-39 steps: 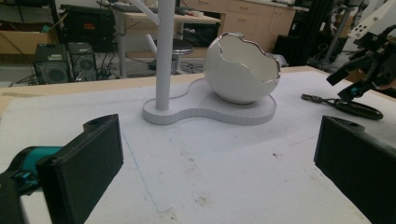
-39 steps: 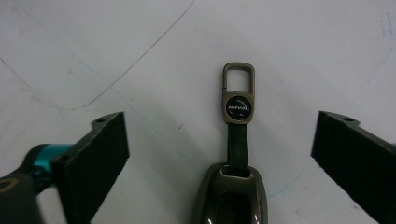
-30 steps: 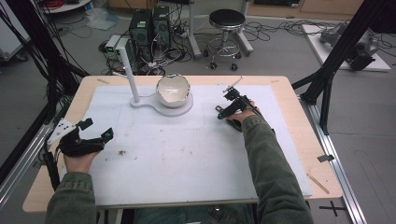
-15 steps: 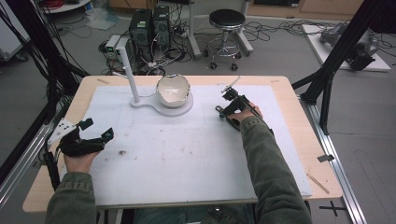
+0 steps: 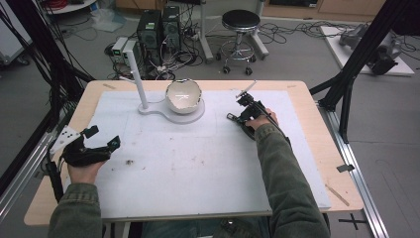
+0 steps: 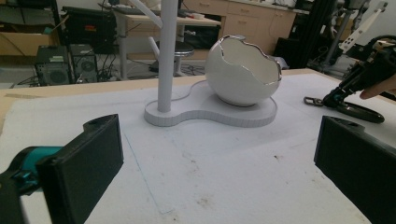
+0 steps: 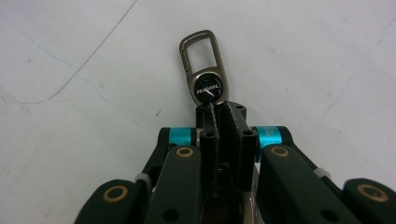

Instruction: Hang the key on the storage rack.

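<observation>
A dark metal keychain clip (image 7: 201, 65) with a round black badge lies on the white mat, its loop pointing away. My right gripper (image 7: 219, 111) is shut on the clip's near end. In the high view this gripper (image 5: 236, 115) is at the mat's right rear, with the clip (image 5: 231, 117) at its tip. From the left gripper view, the clip (image 6: 351, 108) rests on the mat under the right gripper (image 6: 369, 74). My left gripper (image 5: 103, 137) stands open at the mat's left edge, nothing between its jaws (image 6: 215, 154).
A white stand (image 5: 163, 111) with an upright post (image 5: 138, 82) and a broken-egg-shaped bowl (image 5: 183, 95) sits at the mat's rear centre. The wooden table edge (image 5: 317, 124) borders the mat. Computers and a stool (image 5: 240, 22) stand on the floor behind.
</observation>
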Demonstrator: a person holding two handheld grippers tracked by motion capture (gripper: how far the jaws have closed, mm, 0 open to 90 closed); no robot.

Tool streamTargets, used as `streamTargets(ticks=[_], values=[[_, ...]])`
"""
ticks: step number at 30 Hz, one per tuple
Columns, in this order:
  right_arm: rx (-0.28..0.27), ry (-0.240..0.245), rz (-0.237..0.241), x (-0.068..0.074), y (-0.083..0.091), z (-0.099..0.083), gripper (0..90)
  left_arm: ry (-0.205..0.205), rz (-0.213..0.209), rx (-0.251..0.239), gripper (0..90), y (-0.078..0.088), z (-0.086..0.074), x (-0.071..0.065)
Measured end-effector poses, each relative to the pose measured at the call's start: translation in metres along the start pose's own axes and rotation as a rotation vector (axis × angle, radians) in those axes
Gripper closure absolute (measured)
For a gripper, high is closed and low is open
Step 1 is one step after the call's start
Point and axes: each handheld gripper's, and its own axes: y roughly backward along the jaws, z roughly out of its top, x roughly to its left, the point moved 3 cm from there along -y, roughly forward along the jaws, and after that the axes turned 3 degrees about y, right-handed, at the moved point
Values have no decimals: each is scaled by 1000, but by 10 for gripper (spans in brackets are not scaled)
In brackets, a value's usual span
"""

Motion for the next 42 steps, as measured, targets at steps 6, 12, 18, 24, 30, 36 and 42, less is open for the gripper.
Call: streamTargets(ticks=[6,12,18,24,30,36,42], values=[[-17,-20,23,-3,2,-1,861,2,3,-1,17,0,0,1],[-30,-33,50,-4,7,-2,862,3,0,0,17,0,0,1],[-64,-52,71,-6,18,-2,862,0,-2,1,17,0,0,0],[-111,-61,92,-6,34,-3,861,1,-3,-2,17,-1,0,0],[-146,-74,128,-6,48,-5,861,1,-6,-3,17,-1,0,-1],[-200,-65,166,-4,62,-4,861,2,-6,-5,17,-1,0,-1],[-203,-51,171,-1,70,-5,861,3,-7,-9,17,-1,0,-1]])
